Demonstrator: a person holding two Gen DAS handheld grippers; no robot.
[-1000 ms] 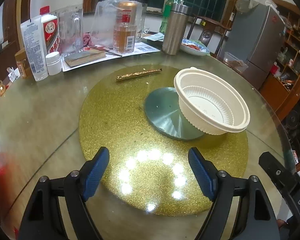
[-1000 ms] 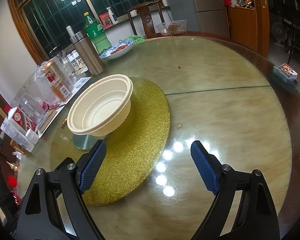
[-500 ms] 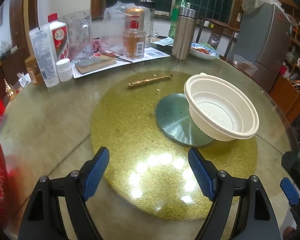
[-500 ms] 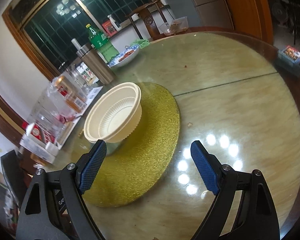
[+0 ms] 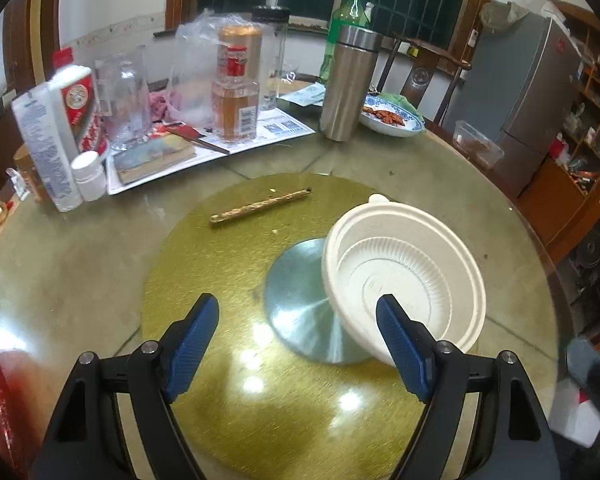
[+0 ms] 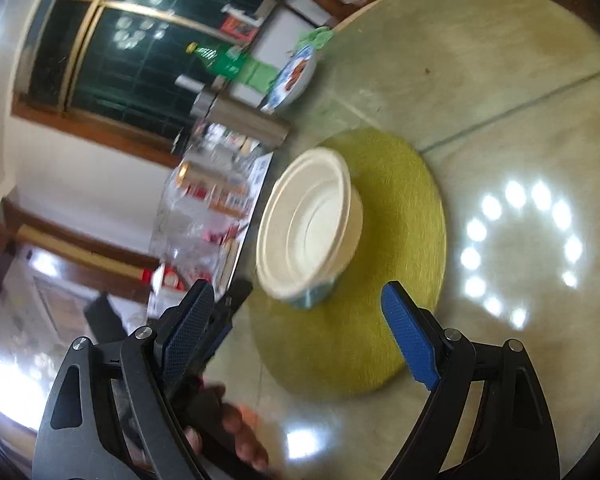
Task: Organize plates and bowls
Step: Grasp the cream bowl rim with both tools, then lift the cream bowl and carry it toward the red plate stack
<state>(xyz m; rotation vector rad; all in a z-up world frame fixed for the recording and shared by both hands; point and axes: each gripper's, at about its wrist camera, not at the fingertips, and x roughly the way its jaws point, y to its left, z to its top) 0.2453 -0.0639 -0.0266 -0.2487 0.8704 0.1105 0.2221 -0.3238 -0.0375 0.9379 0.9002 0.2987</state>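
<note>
— So where is the white plastic bowl [image 5: 404, 276] sitting?

— On the gold glitter disc [image 5: 220, 264] in the middle of the round table [image 5: 80, 264], toward the disc's right edge as the left wrist view shows it. It rests partly on a round metal plate [image 5: 300, 304] at the disc's centre and looks tilted, with its open mouth turned a little toward the camera.

— And the left gripper [image 5: 298, 344]?

— Its jaws stand wide apart with nothing between them, above the near part of the disc. The right blue pad sits in front of the bowl's near rim in the picture; I cannot tell whether it touches.

— The right gripper [image 6: 300, 334]?

— Also spread wide and empty. Its view is rolled and blurred; the bowl [image 6: 308, 228] lies ahead of it, between the two fingers in the frame but well beyond them. A hand [image 6: 236, 436] shows at the bottom, on the other tool.

— Anything else on the table?

— A gold stick [image 5: 260, 205] on the disc's far edge. Along the far table edge stand a steel flask [image 5: 348, 84], a green bottle [image 5: 346, 28], a blue-patterned dish of food [image 5: 392, 117], an amber liquor bottle [image 5: 236, 92] and a book [image 5: 156, 156].
</note>
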